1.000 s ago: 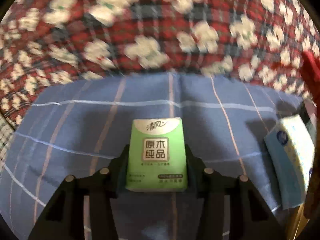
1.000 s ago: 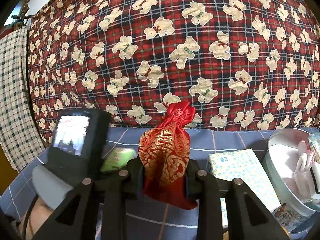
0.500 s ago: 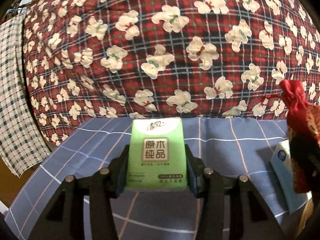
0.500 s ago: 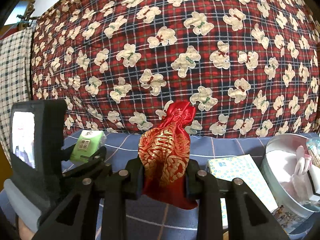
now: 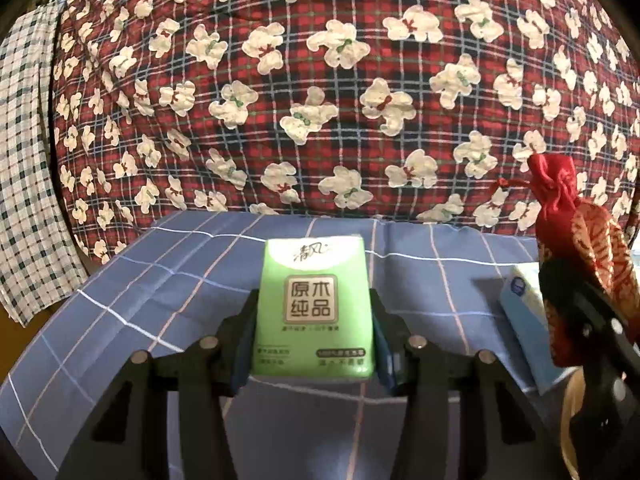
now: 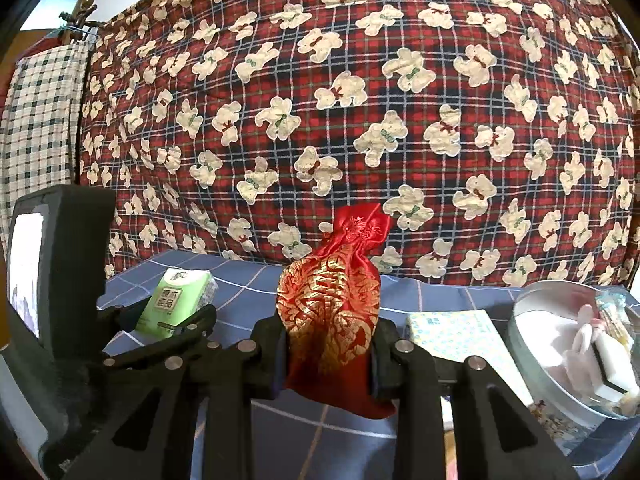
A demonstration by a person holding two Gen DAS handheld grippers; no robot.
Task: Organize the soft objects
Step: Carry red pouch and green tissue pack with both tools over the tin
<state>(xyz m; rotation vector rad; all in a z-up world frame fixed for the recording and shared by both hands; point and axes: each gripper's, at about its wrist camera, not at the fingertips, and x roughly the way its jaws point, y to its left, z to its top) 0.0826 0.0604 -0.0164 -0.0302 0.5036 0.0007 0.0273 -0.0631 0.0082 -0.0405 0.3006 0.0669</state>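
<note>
My left gripper is shut on a green tissue pack and holds it above the blue checked cloth. The same green tissue pack shows at the left of the right wrist view, clamped in the left gripper. My right gripper is shut on a red and gold drawstring pouch, whose gathered top stands up. That red and gold drawstring pouch appears at the right edge of the left wrist view, to the right of the pack.
A red plaid blanket with white bears hangs behind the cloth. A flat light-blue tissue pack lies on the cloth, with a round metal tin holding small items to its right. A checked fabric hangs at far left.
The left gripper has lifted and tilted up with the tissue pack, so the blanket now fills its view. The pouch has come into its right edge. The right gripper has shifted slightly.
</note>
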